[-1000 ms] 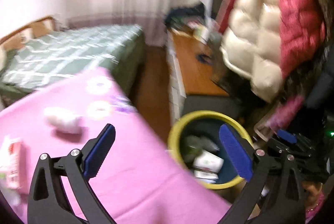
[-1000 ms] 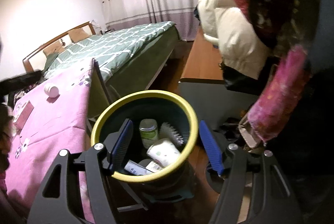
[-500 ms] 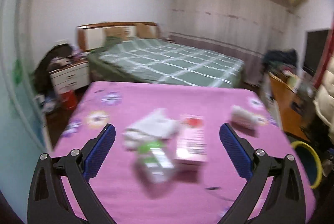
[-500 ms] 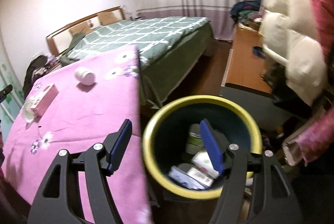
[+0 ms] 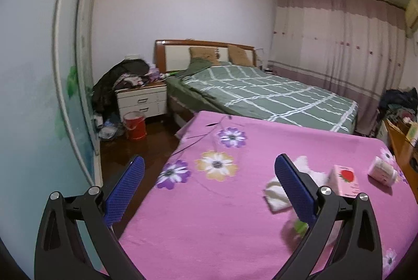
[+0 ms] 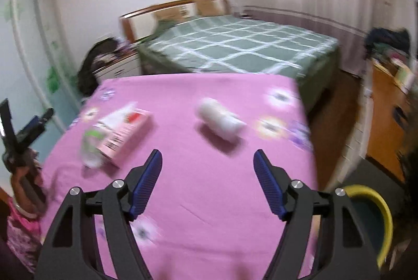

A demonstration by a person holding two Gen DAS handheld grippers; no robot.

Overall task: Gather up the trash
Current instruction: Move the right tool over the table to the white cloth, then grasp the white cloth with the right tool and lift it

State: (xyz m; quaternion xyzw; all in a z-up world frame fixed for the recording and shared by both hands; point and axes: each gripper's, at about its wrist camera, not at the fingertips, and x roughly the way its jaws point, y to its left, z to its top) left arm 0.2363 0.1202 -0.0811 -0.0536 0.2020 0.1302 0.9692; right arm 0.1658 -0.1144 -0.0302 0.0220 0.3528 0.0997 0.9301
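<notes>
A pink floral cloth covers the table point(image 5: 235, 214) point(image 6: 209, 188). On it lie a pink strawberry carton point(image 5: 344, 179) point(image 6: 122, 133), a white bottle on its side point(image 5: 381, 171) point(image 6: 222, 120), a crumpled white tissue point(image 5: 277, 192) and a small green-and-clear item point(image 6: 91, 147). My left gripper point(image 5: 209, 186) is open and empty over the table's left edge, with the trash beyond its right finger. My right gripper point(image 6: 207, 175) hangs over the cloth short of the white bottle; its jaws are opening with nothing between them. The yellow-rimmed bin point(image 6: 376, 212) stands at the table's right.
A green checked bed point(image 5: 261, 94) lies beyond the table. A nightstand point(image 5: 142, 101) piled with clothes and a red bucket point(image 5: 134, 122) stand by the left wall. A wooden desk point(image 6: 386, 123) runs along the right. The person's hand point(image 6: 23, 175) holds the other gripper at left.
Both views have swung away from the bin toward the table. The left gripper has slid left over the table edge. The right gripper has left the bin and now faces the bottle.
</notes>
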